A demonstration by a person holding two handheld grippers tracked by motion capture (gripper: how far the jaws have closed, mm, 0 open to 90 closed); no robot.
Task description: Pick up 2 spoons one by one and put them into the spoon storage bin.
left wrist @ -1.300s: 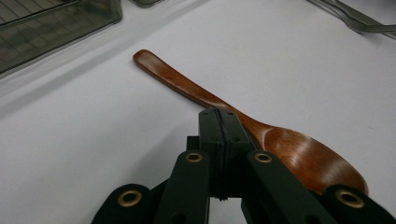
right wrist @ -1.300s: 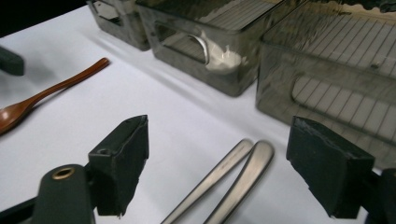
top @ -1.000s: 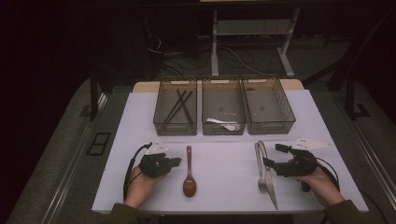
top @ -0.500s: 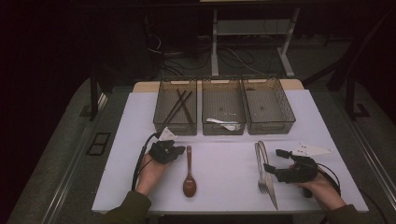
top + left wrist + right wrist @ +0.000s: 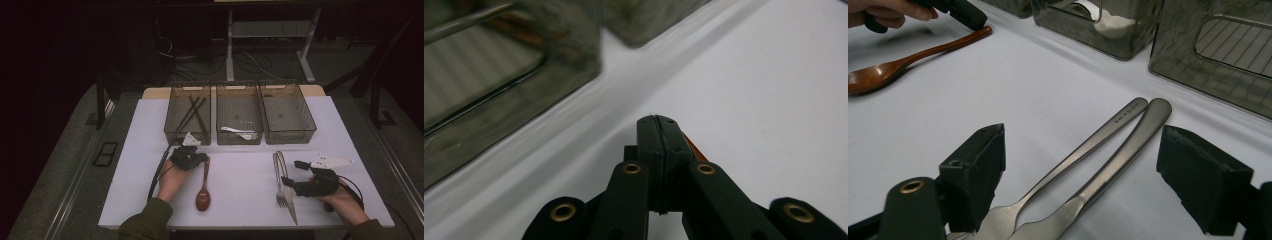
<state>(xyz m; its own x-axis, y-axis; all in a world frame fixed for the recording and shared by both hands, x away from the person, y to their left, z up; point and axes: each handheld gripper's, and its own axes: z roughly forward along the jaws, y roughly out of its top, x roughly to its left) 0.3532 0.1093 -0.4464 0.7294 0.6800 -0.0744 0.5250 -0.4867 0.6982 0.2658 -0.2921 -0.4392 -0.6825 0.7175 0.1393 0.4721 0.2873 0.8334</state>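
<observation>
Beside the left gripper, wooden spoon

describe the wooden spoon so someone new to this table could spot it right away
On the white table, look in front of the leftmost of three clear bins. The wooden spoon lies there, its handle end at the left gripper. It is reddish-brown; the fork and knife to its right are metal.

Three bins walled off the table's far edge, side by side with barely a gap between. The middle strip lay open between the wooden spoon and the fork with its knife. Bare room ran along the left edge and at the far right corner
</observation>
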